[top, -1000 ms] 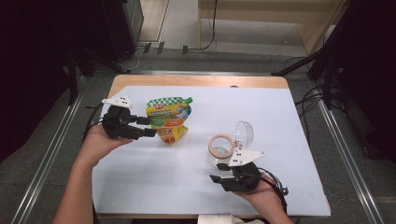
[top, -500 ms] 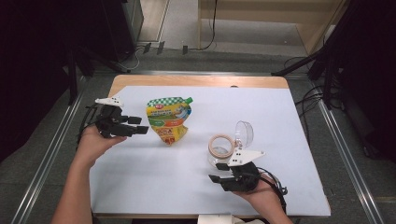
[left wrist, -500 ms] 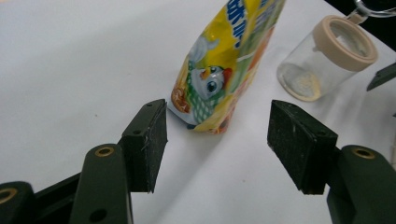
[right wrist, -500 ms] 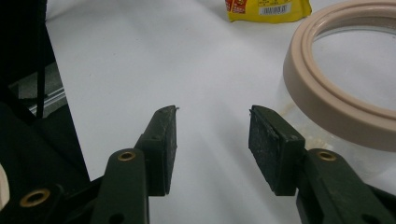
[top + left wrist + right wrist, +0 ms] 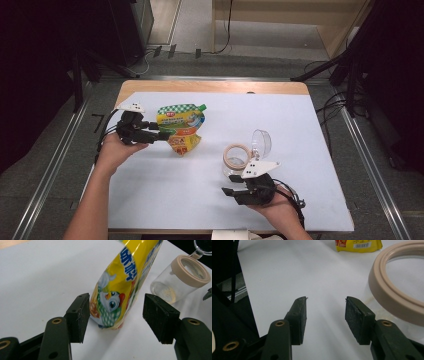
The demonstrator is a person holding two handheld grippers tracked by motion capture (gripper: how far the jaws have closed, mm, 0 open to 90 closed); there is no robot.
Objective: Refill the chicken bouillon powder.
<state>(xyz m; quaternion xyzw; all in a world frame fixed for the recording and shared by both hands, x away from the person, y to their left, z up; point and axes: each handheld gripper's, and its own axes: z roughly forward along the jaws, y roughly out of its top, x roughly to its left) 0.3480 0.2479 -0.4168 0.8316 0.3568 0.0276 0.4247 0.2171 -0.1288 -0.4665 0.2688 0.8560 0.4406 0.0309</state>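
Left gripper (image 5: 115, 315): I see its jaws spread around the pouch's lower end, pads not pressing.
Pouch (image 5: 125, 282): glossy yellow plastic with a spout, lying flat between my jaws.
Right gripper (image 5: 325, 320): spread, empty, just beside the jar.
Jar (image 5: 239, 161): clear glass, round beige rim, right of the pouch, lid flipped up.

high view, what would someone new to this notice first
The bright yellow and green pouch stands out on the left of the white table, with the left tongs open at its near end, one pad on each side but not pressing. To the right, a clear jar with a beige rim stands open, its lid flipped back, just beyond the open right tongs.
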